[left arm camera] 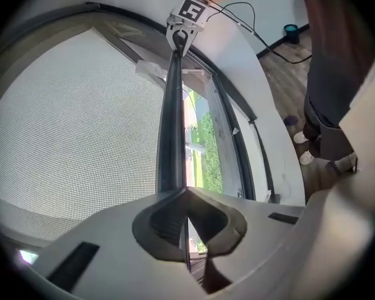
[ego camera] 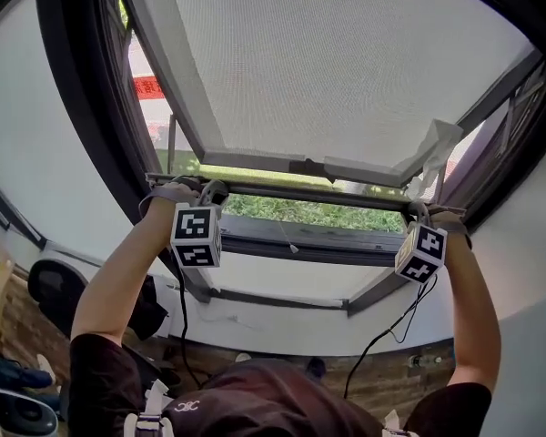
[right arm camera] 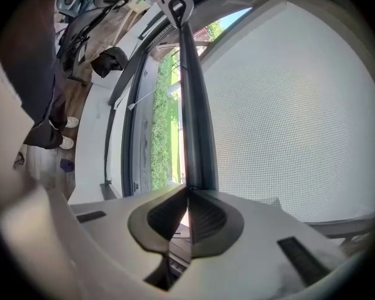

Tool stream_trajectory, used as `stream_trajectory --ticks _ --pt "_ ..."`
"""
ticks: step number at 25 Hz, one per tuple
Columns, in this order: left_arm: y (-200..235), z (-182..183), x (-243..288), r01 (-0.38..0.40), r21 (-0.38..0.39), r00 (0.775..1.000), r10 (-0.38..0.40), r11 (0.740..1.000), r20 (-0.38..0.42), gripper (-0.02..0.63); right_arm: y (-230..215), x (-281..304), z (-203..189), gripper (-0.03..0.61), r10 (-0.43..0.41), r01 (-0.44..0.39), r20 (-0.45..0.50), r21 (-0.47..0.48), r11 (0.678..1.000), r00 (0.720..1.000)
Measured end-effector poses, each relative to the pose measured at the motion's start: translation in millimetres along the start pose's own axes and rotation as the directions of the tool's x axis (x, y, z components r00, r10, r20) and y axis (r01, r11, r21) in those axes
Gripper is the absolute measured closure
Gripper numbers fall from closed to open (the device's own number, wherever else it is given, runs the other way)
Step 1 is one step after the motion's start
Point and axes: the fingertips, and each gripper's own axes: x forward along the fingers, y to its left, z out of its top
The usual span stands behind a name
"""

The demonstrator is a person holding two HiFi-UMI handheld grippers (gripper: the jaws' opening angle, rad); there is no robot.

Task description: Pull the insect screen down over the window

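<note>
The grey mesh insect screen (ego camera: 346, 62) hangs over the upper part of the window, and its dark bottom bar (ego camera: 300, 192) runs across above the sill. My left gripper (ego camera: 209, 189) is shut on the bar's left end and my right gripper (ego camera: 417, 212) on its right end. In the left gripper view the jaws (left arm camera: 182, 195) pinch the bar (left arm camera: 172, 130), which runs away to the other gripper (left arm camera: 184, 24). The right gripper view mirrors this: its jaws (right arm camera: 187, 195) clamp the bar (right arm camera: 197, 117), with the mesh (right arm camera: 287, 105) on the right. Below the bar, a strip of grass (ego camera: 300, 212) shows outside.
The dark window frame (ego camera: 82, 107) curves around both sides and the lower frame rail (ego camera: 300, 237) lies just under the bar. A white crumpled tag (ego camera: 437, 148) hangs at the screen's right corner. A cable (ego camera: 382, 335) drops from the right gripper. An office chair (ego camera: 50, 285) stands low on the left.
</note>
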Motion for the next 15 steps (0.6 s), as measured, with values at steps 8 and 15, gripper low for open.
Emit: stream_trajectory --ticks 8,15 --pt "-13 0 11 -0.005 -0.019 1.0 0.004 1.0 -0.014 0.604 12 13 -1 0.561 0.025 -0.025 -0.009 0.014 1.0 1.0" --pt "-62 -4 37 0.096 -0.044 0.995 -0.097 0.994 -0.015 0.604 65 42 -8 0.561 0.111 -0.112 -0.038 -0.014 0.994 0.993"
